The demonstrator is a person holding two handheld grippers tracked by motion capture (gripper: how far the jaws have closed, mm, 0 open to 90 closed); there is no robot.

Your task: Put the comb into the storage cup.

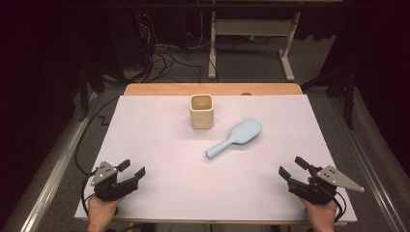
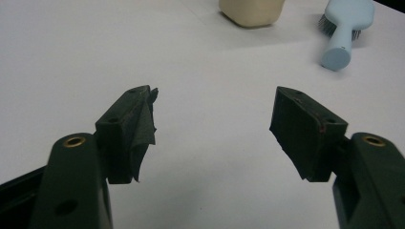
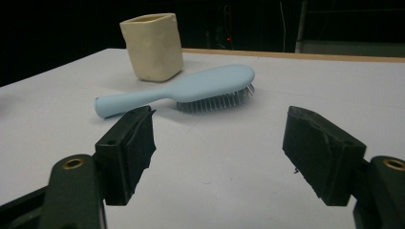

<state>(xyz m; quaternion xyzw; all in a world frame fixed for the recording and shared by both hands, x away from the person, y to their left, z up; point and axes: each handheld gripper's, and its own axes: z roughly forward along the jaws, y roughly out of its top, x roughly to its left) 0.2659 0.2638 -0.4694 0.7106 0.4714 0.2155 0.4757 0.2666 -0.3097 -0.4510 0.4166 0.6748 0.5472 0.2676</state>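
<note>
We see a white sheet (image 1: 159, 159) covering the table (image 1: 212, 89), whose wooden far edge shows bare. Beyond it lies grey floor (image 1: 251, 67) with tangled cables (image 1: 164, 58) and a white desk frame (image 1: 251, 29), all in dark surroundings.

No writing, label, brand or number can be read anywhere — the things on the worktop are plain and unmarked.

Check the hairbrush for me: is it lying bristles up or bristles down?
Bristles down. The hairbrush lies flat on the table with its smooth blue back up; the right gripper view shows the bristles against the surface.
</note>
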